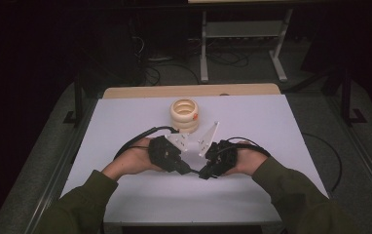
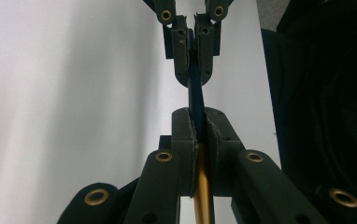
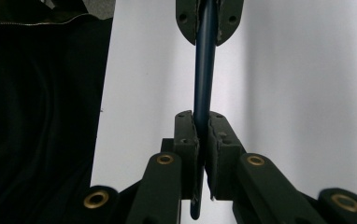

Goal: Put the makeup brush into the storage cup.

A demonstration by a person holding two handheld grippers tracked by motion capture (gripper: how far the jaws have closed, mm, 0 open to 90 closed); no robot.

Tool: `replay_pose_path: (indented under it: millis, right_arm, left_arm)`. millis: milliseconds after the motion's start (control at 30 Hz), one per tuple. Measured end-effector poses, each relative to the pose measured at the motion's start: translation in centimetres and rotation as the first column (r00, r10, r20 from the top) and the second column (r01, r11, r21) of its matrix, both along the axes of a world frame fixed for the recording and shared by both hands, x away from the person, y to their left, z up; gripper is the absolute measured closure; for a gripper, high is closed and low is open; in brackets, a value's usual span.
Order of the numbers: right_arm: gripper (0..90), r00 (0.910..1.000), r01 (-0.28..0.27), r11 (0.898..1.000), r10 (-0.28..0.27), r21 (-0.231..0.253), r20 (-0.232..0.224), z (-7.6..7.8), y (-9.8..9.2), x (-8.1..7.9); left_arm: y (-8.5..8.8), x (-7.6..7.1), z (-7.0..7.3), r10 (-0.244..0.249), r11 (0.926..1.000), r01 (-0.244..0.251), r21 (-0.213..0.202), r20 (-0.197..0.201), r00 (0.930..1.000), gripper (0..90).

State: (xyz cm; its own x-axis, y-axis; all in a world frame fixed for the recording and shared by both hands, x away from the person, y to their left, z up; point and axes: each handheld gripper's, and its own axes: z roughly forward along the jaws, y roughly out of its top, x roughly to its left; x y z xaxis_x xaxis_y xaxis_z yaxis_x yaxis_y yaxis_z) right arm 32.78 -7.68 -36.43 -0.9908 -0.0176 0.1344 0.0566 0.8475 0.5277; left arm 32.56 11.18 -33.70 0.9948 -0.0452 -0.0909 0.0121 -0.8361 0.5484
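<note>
The left gripper (image 2: 200, 135) was clamped on a thin dark-blue pen (image 2: 195, 88) with a brass-coloured end section. The right gripper (image 3: 202, 140) was clamped on the same pen (image 3: 203, 60) from the opposite end, so the slim, smooth, cylindrical rod spanned both matte black jaw sets just above the white table (image 1: 271, 126). No legible writing appeared on pen or jaws. Brass bushings marked the jaw linkages. A stack of cream-coloured rings (image 1: 184, 114) stood well apart, further back on the table.
</note>
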Motion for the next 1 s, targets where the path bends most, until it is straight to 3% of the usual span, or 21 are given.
replay_pose_path:
  millis: [467,500,933,1000]
  right_arm:
    - [83.9,1.0,0.003,1.0,-0.003,0.001,-0.001,0.1,-0.1,0.0]
    - [83.9,1.0,0.006,1.0,-0.006,0.004,0.001,0.1,-0.2,0.0]
    - [83.9,0.9998,0.019,0.998,-0.019,0.059,-0.001,-0.3,-0.8,0.1]
    - [83.9,0.9997,0.026,0.996,-0.026,0.088,-0.001,-0.4,-1.1,0.0]
  left_arm:
    - [0.0,0.1,0.0,0.001,0.9999,-0.001,-0.011,-0.003,1.0,82.6]
    - [0.1,0.0,0.0,0.014,0.9998,-0.014,-0.016,-0.018,0.9997,82.1]
    - [1.0,0.2,-0.1,0.043,0.9941,-0.045,-0.099,-0.015,0.9989,69.0]
    - [1.3,0.3,0.0,0.048,0.9913,-0.049,-0.122,-0.014,0.9987,68.6]
